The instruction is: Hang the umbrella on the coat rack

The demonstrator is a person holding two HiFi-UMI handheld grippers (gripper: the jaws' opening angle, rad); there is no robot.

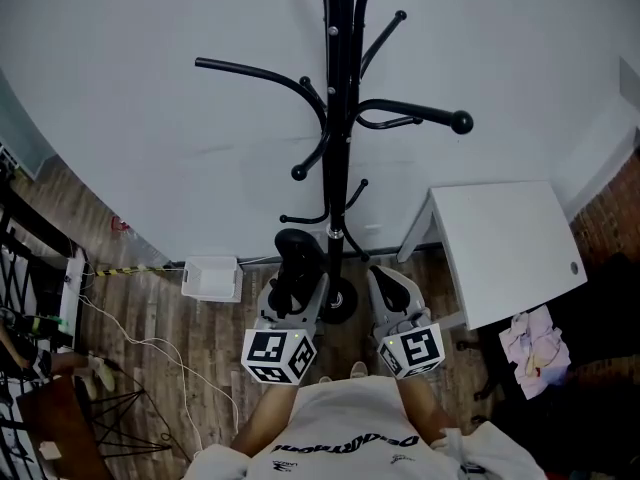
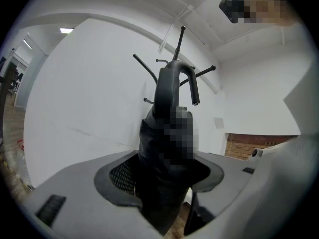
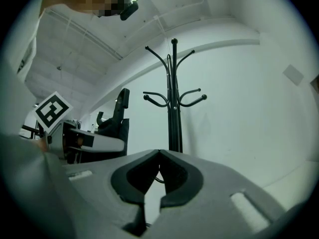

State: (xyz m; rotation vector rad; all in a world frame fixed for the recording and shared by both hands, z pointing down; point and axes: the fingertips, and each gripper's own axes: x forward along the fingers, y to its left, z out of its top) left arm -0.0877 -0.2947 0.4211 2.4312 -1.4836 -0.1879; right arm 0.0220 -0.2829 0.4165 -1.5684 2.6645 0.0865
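Note:
The black coat rack (image 1: 338, 118) stands against the white wall, with curved hooks spreading left and right. My left gripper (image 1: 292, 286) is shut on a folded black umbrella (image 1: 293, 260), held upright just left of the rack's pole. In the left gripper view the umbrella (image 2: 162, 133) fills the space between the jaws, its hooked handle (image 2: 178, 76) on top, and the rack's hooks (image 2: 144, 69) show behind it. My right gripper (image 1: 391, 284) is to the right of the pole, shut and holding nothing. In the right gripper view its tips (image 3: 158, 156) meet, and the rack (image 3: 173, 108) is straight ahead.
A white table (image 1: 510, 248) stands at the right beside the rack's round base (image 1: 341, 302). A white box (image 1: 211, 278) and loose cables (image 1: 150, 343) lie on the wooden floor at the left. A crumpled cloth (image 1: 536, 343) lies at the right, and dark frames (image 1: 30, 258) stand at the far left.

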